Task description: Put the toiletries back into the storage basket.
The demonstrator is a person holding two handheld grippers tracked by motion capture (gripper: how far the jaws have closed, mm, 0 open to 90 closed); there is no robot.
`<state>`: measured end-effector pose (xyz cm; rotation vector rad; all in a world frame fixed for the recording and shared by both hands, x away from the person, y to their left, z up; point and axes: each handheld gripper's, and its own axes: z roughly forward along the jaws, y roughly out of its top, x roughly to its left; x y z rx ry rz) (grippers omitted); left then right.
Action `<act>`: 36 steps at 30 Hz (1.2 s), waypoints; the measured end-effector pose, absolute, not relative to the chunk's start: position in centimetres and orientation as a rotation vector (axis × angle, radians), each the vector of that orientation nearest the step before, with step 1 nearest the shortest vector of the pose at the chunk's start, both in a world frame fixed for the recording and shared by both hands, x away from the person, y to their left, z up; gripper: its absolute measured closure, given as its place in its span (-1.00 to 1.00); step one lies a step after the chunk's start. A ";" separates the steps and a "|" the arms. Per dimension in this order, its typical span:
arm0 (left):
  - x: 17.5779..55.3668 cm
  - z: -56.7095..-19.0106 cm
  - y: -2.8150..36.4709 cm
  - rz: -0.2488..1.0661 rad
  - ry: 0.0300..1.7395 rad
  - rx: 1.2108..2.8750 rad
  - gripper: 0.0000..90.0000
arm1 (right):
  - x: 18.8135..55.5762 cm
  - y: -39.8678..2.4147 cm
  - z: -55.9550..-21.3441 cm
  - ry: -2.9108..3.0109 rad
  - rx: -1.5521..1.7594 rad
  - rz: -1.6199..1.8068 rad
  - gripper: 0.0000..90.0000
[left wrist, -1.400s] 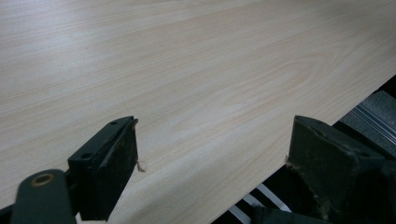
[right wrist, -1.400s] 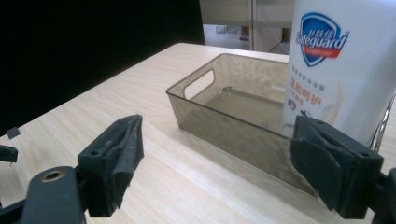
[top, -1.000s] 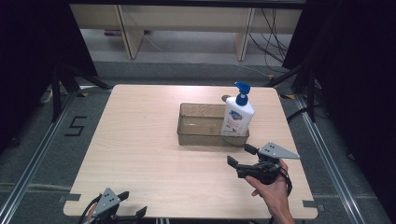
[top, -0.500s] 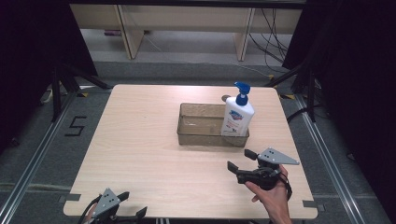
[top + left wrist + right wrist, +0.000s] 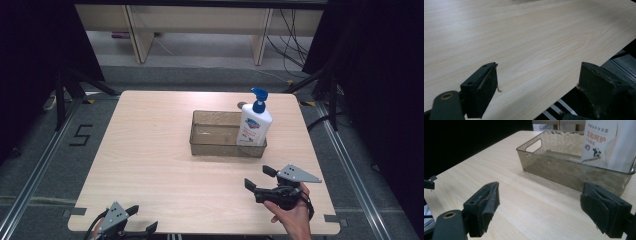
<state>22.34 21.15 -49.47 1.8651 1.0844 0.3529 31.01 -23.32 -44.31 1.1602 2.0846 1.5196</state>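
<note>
Now my right gripper (image 5: 260, 178), jaws spread, has slid lower right; the soap pump bottle (image 5: 254, 124) stays in the clear bin (image 5: 215, 145) mid-frame. Left gripper (image 5: 141, 220), spread, bottom left on the pale wooden table (image 5: 150, 140).

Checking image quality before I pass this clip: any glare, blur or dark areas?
High view: table evenly lit, surroundings dark. Left gripper view: soft sheen on the wood, jaws slightly blurred. Right gripper view: bin and bottle reasonably sharp, near jaws soft, black background at left.
</note>
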 end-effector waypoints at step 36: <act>22.2 -49.4 21.2 0.338 1.072 1.883 -0.66 | 27.7 -23.4 -46.0 2.173 1.135 1.479 -0.65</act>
